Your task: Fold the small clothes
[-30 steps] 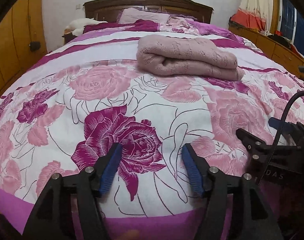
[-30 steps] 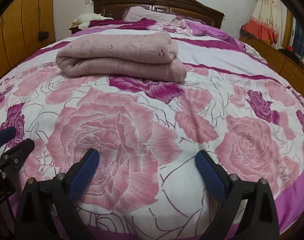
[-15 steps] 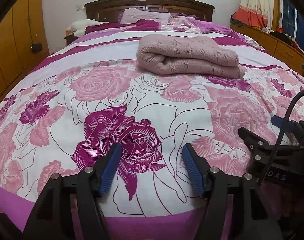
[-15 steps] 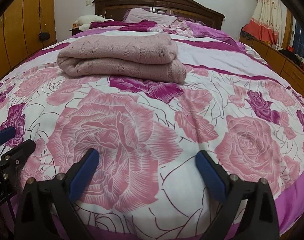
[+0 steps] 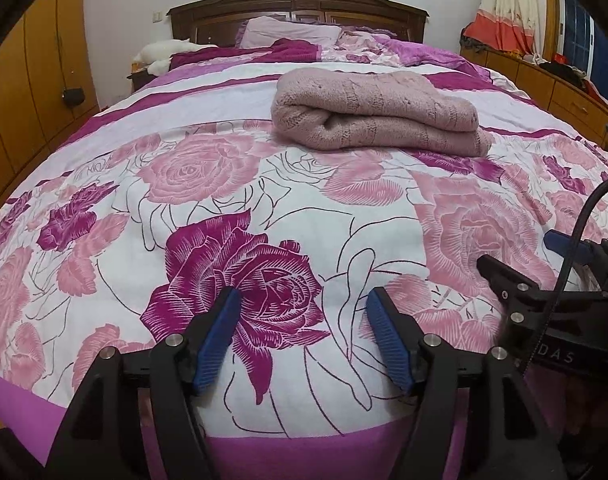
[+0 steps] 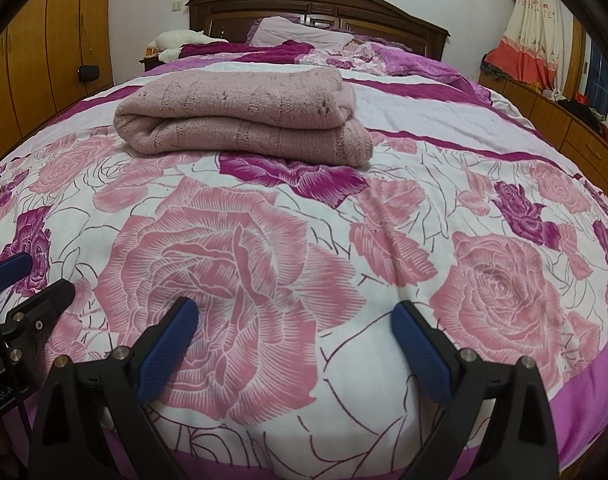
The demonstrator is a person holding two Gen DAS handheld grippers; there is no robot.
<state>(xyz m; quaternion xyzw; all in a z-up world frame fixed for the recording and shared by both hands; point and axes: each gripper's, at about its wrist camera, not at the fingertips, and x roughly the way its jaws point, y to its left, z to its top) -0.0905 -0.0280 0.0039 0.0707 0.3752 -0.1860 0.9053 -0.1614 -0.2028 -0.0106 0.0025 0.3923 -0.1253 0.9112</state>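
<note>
Left wrist view: the right gripper point(image 5: 560, 256) beside it reads "DAS", perhaps partly cut off. Both it and the left gripper point(image 5: 301, 336) gape empty, short of the folded pink sweater point(image 5: 378, 120).

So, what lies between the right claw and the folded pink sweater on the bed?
Nothing but bare rose-print bedspread. In the right wrist view, the open right claw points toward the folded pink knit sweater, with no other object on the stretch between them.
</note>
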